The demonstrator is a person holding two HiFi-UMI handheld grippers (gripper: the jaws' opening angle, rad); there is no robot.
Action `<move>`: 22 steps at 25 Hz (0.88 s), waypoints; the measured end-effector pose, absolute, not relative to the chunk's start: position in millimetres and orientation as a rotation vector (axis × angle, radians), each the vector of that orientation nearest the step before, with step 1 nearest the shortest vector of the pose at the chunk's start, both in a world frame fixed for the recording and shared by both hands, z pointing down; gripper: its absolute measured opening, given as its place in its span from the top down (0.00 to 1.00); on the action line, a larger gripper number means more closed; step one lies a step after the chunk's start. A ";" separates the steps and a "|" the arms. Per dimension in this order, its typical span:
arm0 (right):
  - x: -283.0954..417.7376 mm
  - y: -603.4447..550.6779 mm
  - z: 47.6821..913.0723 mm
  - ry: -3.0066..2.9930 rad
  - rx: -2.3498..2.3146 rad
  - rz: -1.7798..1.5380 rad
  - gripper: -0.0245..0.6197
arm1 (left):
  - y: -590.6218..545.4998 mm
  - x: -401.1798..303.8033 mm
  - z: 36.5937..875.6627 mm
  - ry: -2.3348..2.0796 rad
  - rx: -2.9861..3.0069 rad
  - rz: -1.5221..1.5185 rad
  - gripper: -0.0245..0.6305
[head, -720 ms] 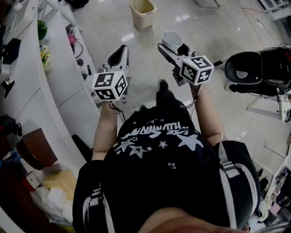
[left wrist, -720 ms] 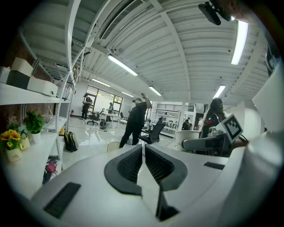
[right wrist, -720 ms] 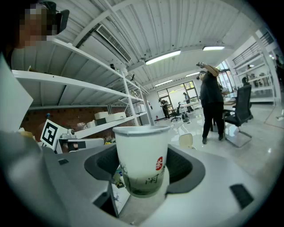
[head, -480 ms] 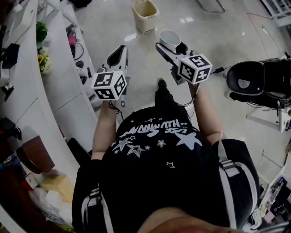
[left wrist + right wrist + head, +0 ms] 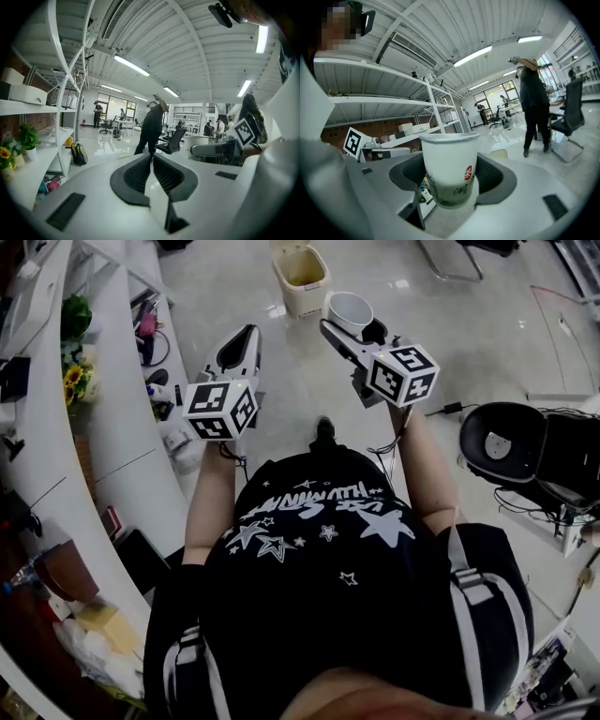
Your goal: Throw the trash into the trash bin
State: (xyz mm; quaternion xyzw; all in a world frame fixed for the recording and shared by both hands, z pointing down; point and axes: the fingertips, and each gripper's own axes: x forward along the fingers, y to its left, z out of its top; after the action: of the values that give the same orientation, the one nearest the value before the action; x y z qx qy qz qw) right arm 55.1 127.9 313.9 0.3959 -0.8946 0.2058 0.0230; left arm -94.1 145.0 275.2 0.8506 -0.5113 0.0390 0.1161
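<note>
Paper cup (image 5: 450,168) pinched upright between the wide-spread jaws of right gripper (image 5: 354,328), open mouth up. Trash bin (image 5: 302,276) on the floor ahead and slightly left of the cup, nearer this hand. Left gripper (image 5: 244,341) empty, jaws pressed together. Bin's far edge cut off at the frame top; contents unclear.

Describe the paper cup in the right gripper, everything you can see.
The paper cup is white, with a rolled rim, a small red mark and greyish print low on its side. It stands roughly upright, mouth open; the head view shows a plain white inside. The right gripper clamps its lower half between both jaws, holding it above the floor near the beige trash bin.
</note>
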 end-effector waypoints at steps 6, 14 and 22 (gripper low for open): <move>91.2 92.1 322.2 -2.779 1.205 0.624 0.47 | 110.5 -61.3 278.3 -1.551 2.510 0.138 0.92; 93.1 63.6 330.9 -2.775 1.179 0.591 0.47 | 79.2 -45.9 280.7 -1.585 2.523 0.172 0.92; 84.4 9.5 319.5 -2.759 1.233 0.498 0.47 | 15.2 -65.8 280.6 -1.613 2.482 0.139 0.92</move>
State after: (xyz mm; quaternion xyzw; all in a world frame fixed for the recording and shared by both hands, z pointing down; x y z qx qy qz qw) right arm 84.4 9.5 319.5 0.4024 -0.9001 0.1624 0.0395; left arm -65.8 15.2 280.6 0.8343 -0.5421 0.0466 0.0890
